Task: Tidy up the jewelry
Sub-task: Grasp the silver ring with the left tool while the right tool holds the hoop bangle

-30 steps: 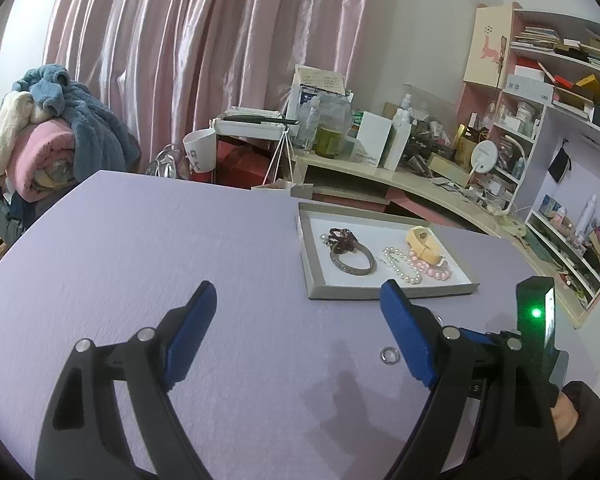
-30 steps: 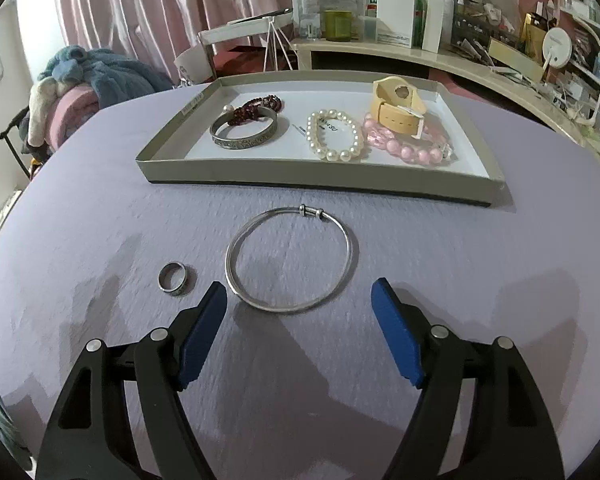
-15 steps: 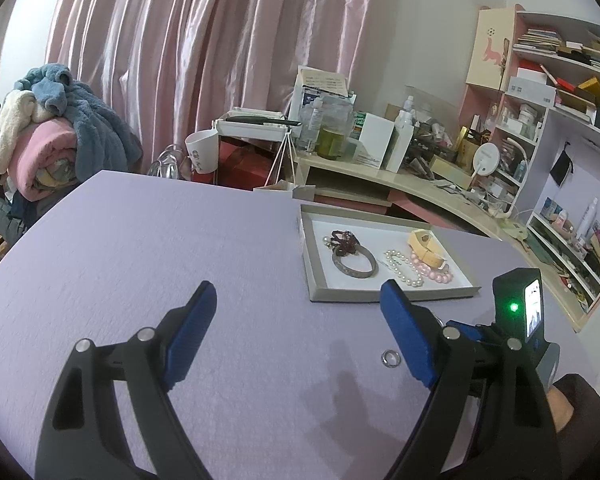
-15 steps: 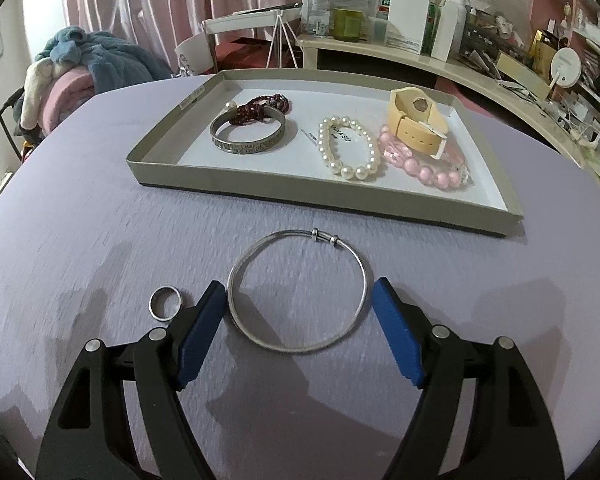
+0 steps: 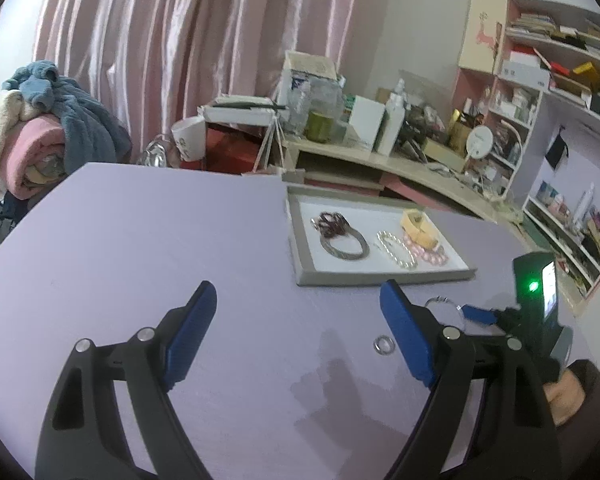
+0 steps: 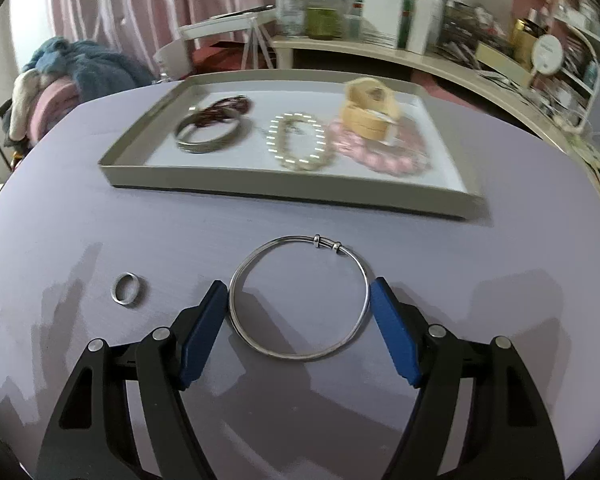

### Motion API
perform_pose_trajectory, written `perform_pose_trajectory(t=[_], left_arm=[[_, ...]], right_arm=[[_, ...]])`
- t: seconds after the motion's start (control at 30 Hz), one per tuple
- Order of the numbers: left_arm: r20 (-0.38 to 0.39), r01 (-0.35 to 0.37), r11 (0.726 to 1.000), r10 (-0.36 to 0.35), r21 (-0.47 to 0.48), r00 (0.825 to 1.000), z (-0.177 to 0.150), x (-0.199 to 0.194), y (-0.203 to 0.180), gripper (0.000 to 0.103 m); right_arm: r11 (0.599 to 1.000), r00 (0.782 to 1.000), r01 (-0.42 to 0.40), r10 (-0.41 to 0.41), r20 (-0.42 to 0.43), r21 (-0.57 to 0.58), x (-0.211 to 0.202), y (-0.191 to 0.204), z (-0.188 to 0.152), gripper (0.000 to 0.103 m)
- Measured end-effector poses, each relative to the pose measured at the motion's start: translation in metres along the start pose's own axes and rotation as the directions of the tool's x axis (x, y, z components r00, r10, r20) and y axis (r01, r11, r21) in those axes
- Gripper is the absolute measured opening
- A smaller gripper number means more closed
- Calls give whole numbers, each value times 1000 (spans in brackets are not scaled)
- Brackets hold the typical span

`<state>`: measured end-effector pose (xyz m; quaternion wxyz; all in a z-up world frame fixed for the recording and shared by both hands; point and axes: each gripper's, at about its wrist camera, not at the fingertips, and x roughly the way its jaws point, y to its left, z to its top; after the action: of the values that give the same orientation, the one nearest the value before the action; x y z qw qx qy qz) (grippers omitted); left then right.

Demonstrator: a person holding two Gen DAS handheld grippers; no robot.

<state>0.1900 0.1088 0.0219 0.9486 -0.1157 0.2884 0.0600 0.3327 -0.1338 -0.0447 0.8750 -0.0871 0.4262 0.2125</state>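
Note:
A thin silver bangle (image 6: 300,298) lies flat on the purple table. My right gripper (image 6: 298,298) is open, its blue fingers on either side of the bangle. A small silver ring (image 6: 126,289) lies to the bangle's left; it also shows in the left wrist view (image 5: 383,345). A grey tray (image 6: 284,190) behind holds a metal bangle (image 6: 208,138), a dark red bracelet, a pearl bracelet (image 6: 300,146), a pink bead bracelet and a beige watch (image 6: 370,110). My left gripper (image 5: 298,320) is open and empty over the table, left of the tray (image 5: 300,248).
A cluttered low shelf (image 6: 380,52) and bookcase (image 5: 540,100) stand behind the table. A pile of blankets (image 5: 40,128) sits at the far left. Pink curtains hang at the back. The right gripper's body (image 5: 536,304) shows at the right of the left wrist view.
My right gripper has moved forward until its open fingers flank the silver bangle. The left gripper has barely moved.

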Motion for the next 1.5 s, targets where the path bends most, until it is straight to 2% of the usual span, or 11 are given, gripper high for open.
perform_pose_trajectory(t=[0.3, 0.63, 0.83, 1.0, 1.13, 1.27, 1.5], left_arm=[[-114, 49, 995, -38, 88, 993, -26, 37, -39, 84], [-214, 79, 986, -47, 147, 976, -46, 68, -69, 83], [-276, 70, 984, -23, 163, 961, -52, 87, -83, 73], [-301, 54, 987, -7, 148, 954, -51, 101, -88, 58], [-294, 35, 986, 14, 160, 956, -50, 106, -91, 48], [-291, 22, 984, 30, 174, 956, -50, 106, -94, 21], [-287, 21, 988, 24, 153, 957, -51, 103, -91, 21]], right_arm=[[998, 1000, 0, -2, 30, 66, -18, -40, -13, 74], [993, 998, -28, 21, 61, 115, -30, -62, -17, 74], [990, 998, -41, 33, 61, 134, -30, -69, -21, 74], [989, 997, -51, 42, 66, 140, -32, -71, -22, 74], [988, 996, -60, 50, 67, 145, -33, -71, -22, 74], [987, 996, -68, 58, 70, 149, -34, -71, -22, 74], [986, 994, -84, 73, 77, 144, -37, -67, -21, 74]])
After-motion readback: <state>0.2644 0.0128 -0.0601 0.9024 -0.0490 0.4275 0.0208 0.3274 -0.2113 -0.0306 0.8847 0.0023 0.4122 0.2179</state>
